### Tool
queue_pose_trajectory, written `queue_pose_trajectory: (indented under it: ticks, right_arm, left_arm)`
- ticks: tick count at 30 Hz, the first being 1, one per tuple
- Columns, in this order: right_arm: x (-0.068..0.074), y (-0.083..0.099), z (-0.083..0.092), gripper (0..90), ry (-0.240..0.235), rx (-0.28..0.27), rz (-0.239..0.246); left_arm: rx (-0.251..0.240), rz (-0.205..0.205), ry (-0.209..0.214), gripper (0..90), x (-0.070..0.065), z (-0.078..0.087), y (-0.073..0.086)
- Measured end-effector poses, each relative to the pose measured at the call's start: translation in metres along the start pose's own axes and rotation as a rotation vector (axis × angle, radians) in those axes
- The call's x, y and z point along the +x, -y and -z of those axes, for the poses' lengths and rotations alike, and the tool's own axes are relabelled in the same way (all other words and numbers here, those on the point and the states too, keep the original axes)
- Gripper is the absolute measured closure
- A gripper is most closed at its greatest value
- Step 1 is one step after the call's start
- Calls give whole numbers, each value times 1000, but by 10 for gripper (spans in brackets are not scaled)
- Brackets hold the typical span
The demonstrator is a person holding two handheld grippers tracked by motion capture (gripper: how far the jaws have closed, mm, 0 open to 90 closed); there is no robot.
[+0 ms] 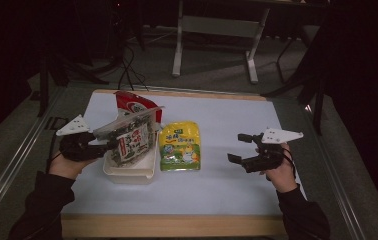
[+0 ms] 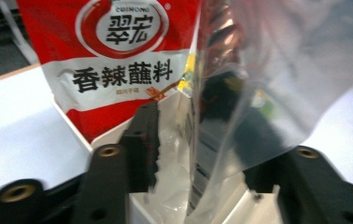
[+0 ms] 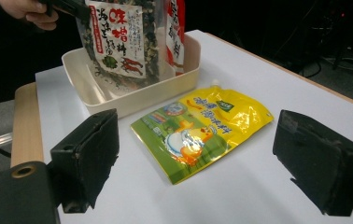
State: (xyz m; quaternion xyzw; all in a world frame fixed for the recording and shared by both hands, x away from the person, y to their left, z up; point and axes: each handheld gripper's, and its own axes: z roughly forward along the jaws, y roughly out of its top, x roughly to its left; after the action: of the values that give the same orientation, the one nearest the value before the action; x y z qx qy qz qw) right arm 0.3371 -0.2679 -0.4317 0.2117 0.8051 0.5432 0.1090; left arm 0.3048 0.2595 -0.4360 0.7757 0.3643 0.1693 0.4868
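We have the left gripper (image 1: 108, 145) jaws apart around the seaweed packet (image 1: 131, 141) standing in the tray (image 1: 129, 173); right gripper (image 1: 243, 148) jaws apart, right of the tray.

We see a yellow pouch (image 1: 180, 146) flat on the white table (image 1: 227, 185), just beside the tub; a red packet (image 1: 133, 105) stands inside it.

Two pouches, the seaweed pouch (image 1: 131, 142) before the sauce pouch (image 1: 136, 107), stand in the tub (image 1: 129, 173); the flat pouch (image 1: 179, 146) lies right of it.
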Motion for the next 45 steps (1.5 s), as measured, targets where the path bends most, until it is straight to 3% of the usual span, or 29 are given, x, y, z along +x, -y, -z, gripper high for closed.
queue_pose_trajectory:
  ticks: [10,14,17,23,26,32,35,41,45]
  right_arm:
    - [2,2,-4,142,-2,8,48]
    - [1,2,-6,142,-2,25,22]
    - [0,3,-5,141,-9,29,-4]
    - [1,4,-5,141,-11,32,-10]
    - [0,4,-5,141,-10,37,-9]
    - [0,6,-6,142,-6,43,-5]
    - [1,6,-8,142,-9,47,-1]
    - [2,6,-9,142,-19,46,-6]
    - [2,7,-9,141,-26,42,-14]
  left_arm:
    - [-70,26,-56,341,-11,11,7]
    - [-87,17,-62,313,-17,14,7]
    - [-89,14,-100,313,-20,13,8]
    - [-111,67,-165,303,-9,7,11]
    - [-123,98,-219,303,-3,6,14]
    - [-100,149,-295,295,10,-1,24]
    - [-107,177,-294,286,14,-3,27]
    - [-109,156,-293,238,8,-2,28]
    - [-112,167,-287,163,4,-1,28]
